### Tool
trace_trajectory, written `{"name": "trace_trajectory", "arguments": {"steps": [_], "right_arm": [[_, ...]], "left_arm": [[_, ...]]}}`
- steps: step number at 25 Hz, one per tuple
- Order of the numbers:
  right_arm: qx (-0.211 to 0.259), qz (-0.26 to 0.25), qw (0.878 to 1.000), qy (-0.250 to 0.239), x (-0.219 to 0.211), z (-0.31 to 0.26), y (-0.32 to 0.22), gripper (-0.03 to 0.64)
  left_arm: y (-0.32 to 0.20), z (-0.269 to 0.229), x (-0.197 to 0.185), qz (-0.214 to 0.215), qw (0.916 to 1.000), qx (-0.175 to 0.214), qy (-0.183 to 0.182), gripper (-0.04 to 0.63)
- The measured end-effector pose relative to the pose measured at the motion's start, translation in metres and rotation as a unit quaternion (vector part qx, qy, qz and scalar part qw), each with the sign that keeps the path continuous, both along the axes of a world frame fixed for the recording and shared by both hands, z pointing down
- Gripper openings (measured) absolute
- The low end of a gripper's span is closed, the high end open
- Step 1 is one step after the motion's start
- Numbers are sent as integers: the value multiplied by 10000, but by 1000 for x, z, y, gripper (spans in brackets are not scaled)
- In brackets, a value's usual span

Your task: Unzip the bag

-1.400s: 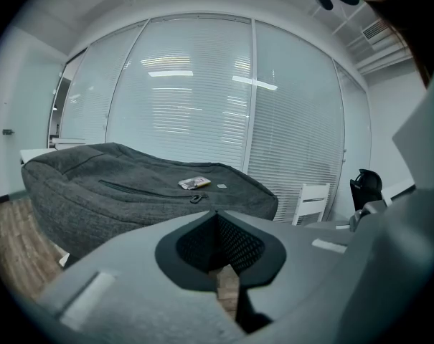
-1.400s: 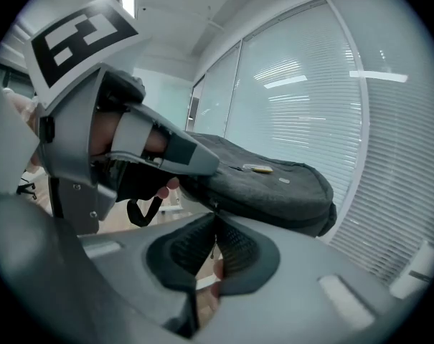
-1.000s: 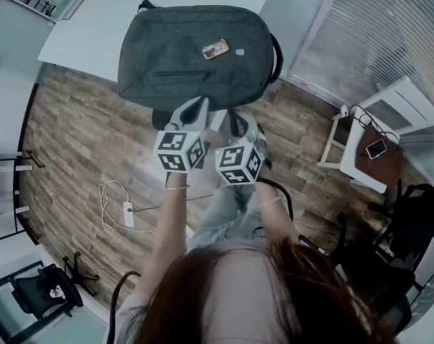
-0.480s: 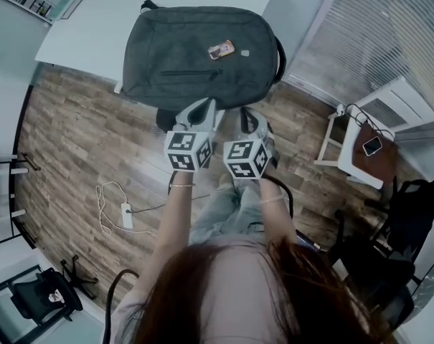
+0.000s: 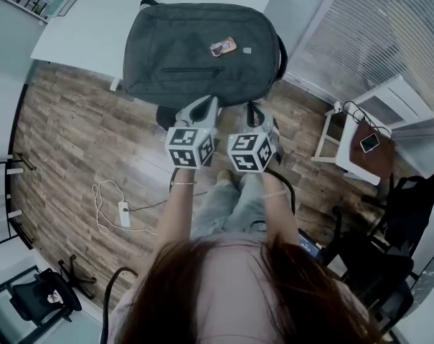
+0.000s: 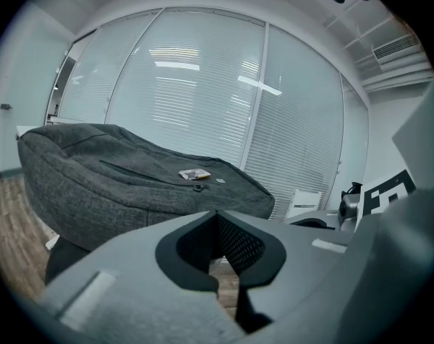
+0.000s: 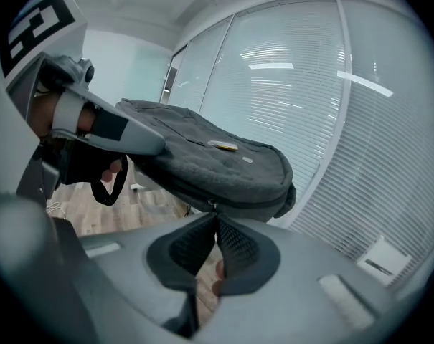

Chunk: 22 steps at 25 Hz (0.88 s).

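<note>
Upper centre of the head view: a dark grey woven-fabric backpack [image 5: 195, 49] lies flat on a white rectangular table top [image 5: 87, 27]. Its front panel faces up and its near end appears to overhang the table's near edge. That overhang turns the dark main zip band [image 7: 234, 201] on the side wall toward the person, which probably explains the placement.

Just below this edge, at frame centre, the left gripper [image 5: 206, 107] and the right gripper [image 5: 256, 113] are held side by side and close together. Both point at the bag's near wall.

- **Left gripper:** the fingers are pressed together with nothing between them, and the tips sit near the fabric but apart from it.
- **Right gripper:** the fingers are likewise pressed together. A small metal zip pull [image 7: 212, 204] stands just beyond their tips, and contact cannot be confirmed.

The unzipping looks not yet begun. The right fingers would have to part before they could pinch the pull.

**Room for moving:** brown wood-plank flooring [image 5: 73, 142] lies at left, crossed only by a white cable with adapter [image 5: 123, 210] lower left. A small white side table [image 5: 346, 163] stands at right, well apart. Slatted window blinds [image 5: 367, 34] close off the upper right. Bare table top remains at upper left, beside the bag.
</note>
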State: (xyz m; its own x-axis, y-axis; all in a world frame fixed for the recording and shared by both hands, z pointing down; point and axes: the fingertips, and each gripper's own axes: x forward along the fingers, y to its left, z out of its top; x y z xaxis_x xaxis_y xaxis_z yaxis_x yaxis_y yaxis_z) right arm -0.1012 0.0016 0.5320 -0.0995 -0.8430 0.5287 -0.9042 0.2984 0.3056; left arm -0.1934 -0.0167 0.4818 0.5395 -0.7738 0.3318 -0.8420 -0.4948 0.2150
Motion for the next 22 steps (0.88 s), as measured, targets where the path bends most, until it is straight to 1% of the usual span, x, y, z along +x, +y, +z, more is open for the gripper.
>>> {"name": "trace_trajectory", "arguments": {"steps": [5,8,12,22], "right_arm": [[8,-167,9998,58,11,2,-2,11],[-16,-285,9996,74,19,1,-6,11],[-32,-410,9991,58,33,0,-9,12],[-36,-745,9971,138,58,-2,-27,12]], "left_arm": [[1,2,4,-17,9999,-6,-113,8],[-1,2,1,-83,9997,55,-203,8],[0,2,3,-158,9995,27,-273,8],[-2,3,3,-344,9990,-14,-298,8]]}}
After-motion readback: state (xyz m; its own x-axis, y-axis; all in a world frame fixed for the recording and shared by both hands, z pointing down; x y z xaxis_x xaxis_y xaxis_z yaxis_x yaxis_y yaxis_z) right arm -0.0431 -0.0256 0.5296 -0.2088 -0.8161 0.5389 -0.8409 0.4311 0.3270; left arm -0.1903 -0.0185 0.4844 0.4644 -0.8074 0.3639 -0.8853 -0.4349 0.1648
